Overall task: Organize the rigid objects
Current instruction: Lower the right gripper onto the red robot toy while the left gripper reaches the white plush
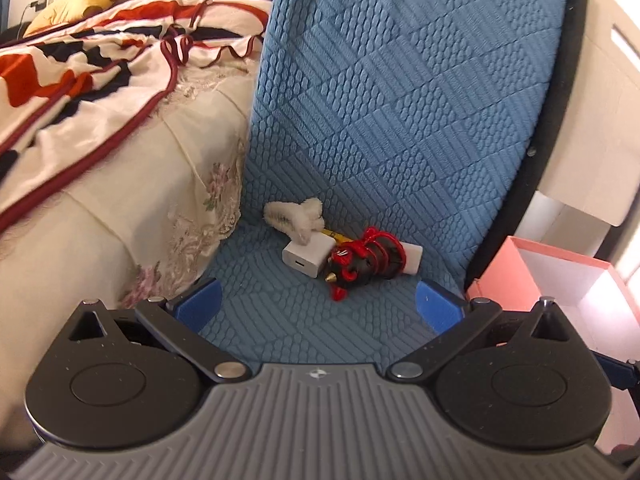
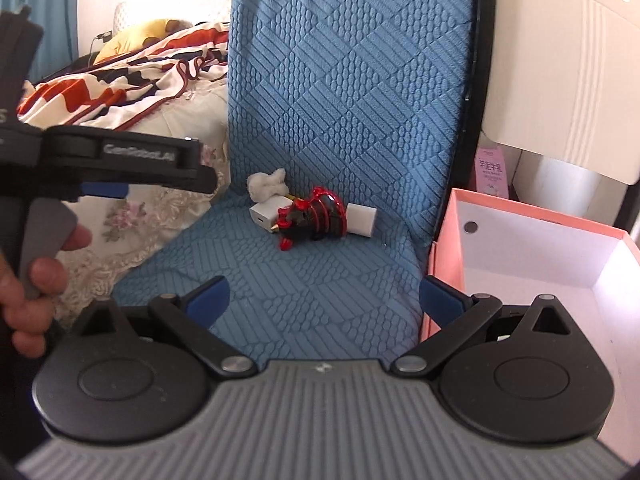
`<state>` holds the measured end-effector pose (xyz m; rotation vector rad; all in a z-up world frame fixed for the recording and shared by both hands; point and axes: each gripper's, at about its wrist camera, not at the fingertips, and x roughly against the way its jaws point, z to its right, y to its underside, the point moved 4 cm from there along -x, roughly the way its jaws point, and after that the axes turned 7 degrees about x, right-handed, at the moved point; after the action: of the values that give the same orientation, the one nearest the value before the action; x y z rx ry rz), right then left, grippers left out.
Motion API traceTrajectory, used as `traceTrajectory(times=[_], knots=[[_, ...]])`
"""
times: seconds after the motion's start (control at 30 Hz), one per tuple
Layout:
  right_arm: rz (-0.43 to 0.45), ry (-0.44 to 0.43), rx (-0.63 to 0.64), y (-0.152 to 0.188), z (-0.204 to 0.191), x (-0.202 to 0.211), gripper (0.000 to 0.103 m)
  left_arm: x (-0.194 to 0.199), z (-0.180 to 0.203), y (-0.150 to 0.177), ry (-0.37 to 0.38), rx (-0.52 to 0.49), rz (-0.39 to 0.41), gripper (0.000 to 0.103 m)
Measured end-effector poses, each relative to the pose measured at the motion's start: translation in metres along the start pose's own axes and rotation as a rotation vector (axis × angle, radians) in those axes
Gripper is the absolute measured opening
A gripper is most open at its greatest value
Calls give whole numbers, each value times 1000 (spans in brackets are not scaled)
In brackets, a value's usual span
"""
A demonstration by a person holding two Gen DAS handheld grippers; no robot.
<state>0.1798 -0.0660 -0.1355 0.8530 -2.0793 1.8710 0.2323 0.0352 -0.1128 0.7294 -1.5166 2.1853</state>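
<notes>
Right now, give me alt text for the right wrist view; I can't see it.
The right tongs, open and empty, point at a small pile on a blue chair seat: a red-and-black figurine, two white chargers and a white fluffy clip. An open pink box stands to the right; a hand holds the left tongs at left.

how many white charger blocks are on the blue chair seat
2: one white block left of the red and black toy, partly under the fluffy white clip; the other sticks out behind the toy's right side. More could be hidden.

Quilted blue cloth chair cover [image 1: 380,120], glossy red-black plastic toy [image 1: 362,262], matt pink cardboard box [image 2: 532,216].
</notes>
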Motion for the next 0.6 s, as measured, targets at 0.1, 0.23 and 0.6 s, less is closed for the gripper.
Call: traceTrajectory(times=[0.1,0.23,0.6], knots=[[-11,-18,25,-2,0,-13,103,-16,1,-6,-6,-16,2,103],[-24,-43,42,-7,1,-30,103,-36,6,-15,9,-24,-7,103],[-54,-105,141,-22,1,-83,103,-110,8,-40,-22,-63,-15,103]])
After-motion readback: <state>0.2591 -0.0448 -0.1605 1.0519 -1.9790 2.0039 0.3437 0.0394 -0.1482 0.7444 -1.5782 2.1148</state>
